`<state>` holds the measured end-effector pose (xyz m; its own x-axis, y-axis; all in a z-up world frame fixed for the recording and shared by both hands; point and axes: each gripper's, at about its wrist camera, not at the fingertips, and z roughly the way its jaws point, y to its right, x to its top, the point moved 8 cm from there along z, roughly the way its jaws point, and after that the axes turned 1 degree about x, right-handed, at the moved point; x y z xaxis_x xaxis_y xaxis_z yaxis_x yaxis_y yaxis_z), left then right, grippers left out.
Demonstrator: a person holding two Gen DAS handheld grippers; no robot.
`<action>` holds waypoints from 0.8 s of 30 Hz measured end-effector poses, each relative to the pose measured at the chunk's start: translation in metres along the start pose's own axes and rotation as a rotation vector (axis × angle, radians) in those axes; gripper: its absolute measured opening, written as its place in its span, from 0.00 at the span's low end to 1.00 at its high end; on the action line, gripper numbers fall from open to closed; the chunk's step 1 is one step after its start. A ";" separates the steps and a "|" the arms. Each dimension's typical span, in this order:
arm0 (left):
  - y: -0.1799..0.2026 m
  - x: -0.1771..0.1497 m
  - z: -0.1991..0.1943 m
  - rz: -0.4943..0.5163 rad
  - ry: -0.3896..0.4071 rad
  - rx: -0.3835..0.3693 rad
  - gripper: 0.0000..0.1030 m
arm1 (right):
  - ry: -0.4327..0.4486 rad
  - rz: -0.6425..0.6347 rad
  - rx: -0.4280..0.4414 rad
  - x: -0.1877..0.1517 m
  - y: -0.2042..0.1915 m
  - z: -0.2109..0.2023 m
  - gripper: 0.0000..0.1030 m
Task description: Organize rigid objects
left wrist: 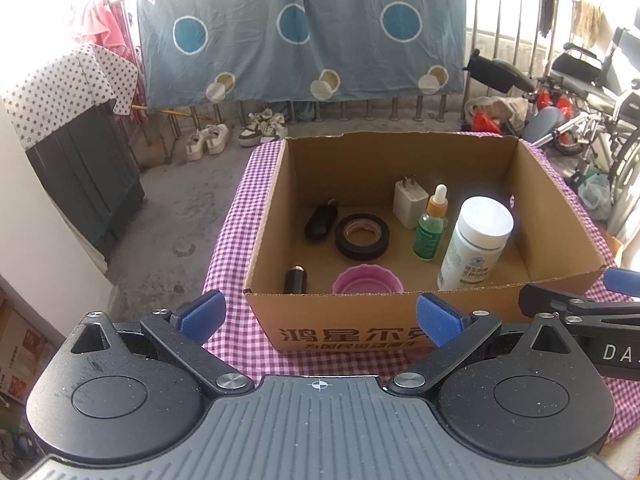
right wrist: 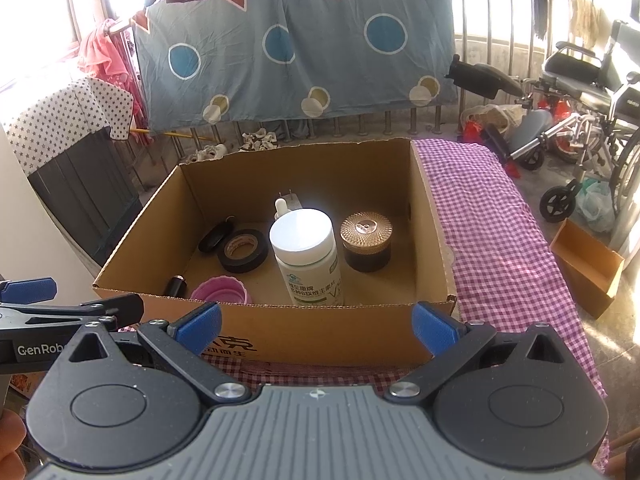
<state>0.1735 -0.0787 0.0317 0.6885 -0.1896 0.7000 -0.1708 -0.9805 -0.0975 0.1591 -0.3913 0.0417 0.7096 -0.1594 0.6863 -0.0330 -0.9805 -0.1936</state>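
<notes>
Both claws — left claw (left wrist: 320, 318) and right claw (right wrist: 316, 326) — hang spread apart and empty, just short of the cardboard box (right wrist: 280, 332). Ahead inside it, the tall white supplement bottle (right wrist: 306, 256) stands beside the tape roll (right wrist: 243, 255) — a careless reach could topple it.

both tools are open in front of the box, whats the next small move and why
Probably ease the right tool forward over the cardboard box rim toward the white bottle. It stands upright nearest that wall, and both tools, left tool included, are open and empty.
</notes>
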 end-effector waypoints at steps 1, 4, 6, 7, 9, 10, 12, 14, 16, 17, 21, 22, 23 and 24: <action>0.000 0.000 0.000 -0.002 0.000 -0.001 0.99 | 0.001 -0.001 -0.001 0.000 0.000 0.000 1.00; 0.000 0.000 0.000 -0.006 0.001 -0.004 0.99 | 0.004 -0.001 -0.001 0.001 0.000 -0.001 1.00; -0.001 0.001 -0.001 -0.006 0.005 -0.004 0.99 | 0.006 -0.001 0.000 0.001 -0.001 -0.001 1.00; -0.001 0.002 -0.001 -0.007 0.006 -0.005 0.99 | 0.005 0.000 0.000 0.002 -0.001 -0.002 1.00; -0.001 0.003 -0.001 -0.011 0.010 -0.008 0.99 | 0.007 -0.003 -0.006 0.004 -0.002 -0.003 1.00; -0.001 0.004 -0.002 -0.013 0.014 -0.010 0.98 | 0.010 -0.006 -0.008 0.005 -0.001 -0.004 1.00; -0.001 0.005 -0.003 -0.017 0.021 -0.011 0.98 | 0.017 -0.010 -0.011 0.007 -0.001 -0.006 1.00; -0.002 0.006 -0.004 -0.016 0.025 -0.012 0.98 | 0.023 -0.013 -0.011 0.008 -0.002 -0.007 1.00; -0.002 0.006 -0.004 -0.016 0.024 -0.011 0.98 | 0.023 -0.013 -0.011 0.009 -0.002 -0.007 1.00; -0.002 0.006 -0.004 -0.016 0.022 -0.011 0.98 | 0.023 -0.012 -0.010 0.009 -0.002 -0.007 1.00; -0.003 0.005 -0.002 -0.009 0.012 -0.013 0.98 | 0.013 -0.005 -0.008 0.007 -0.001 -0.006 1.00; -0.003 0.005 -0.002 -0.009 0.010 -0.013 0.98 | 0.010 -0.004 -0.008 0.006 -0.001 -0.006 1.00; -0.003 0.005 -0.002 -0.008 0.010 -0.013 0.98 | 0.009 -0.003 -0.008 0.006 -0.001 -0.005 1.00; -0.003 0.005 -0.001 -0.008 0.009 -0.013 0.98 | 0.009 -0.003 -0.008 0.006 -0.001 -0.005 1.00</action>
<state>0.1764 -0.0768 0.0365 0.6836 -0.1808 0.7071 -0.1741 -0.9813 -0.0826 0.1598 -0.3920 0.0497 0.7036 -0.1577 0.6928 -0.0367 -0.9818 -0.1862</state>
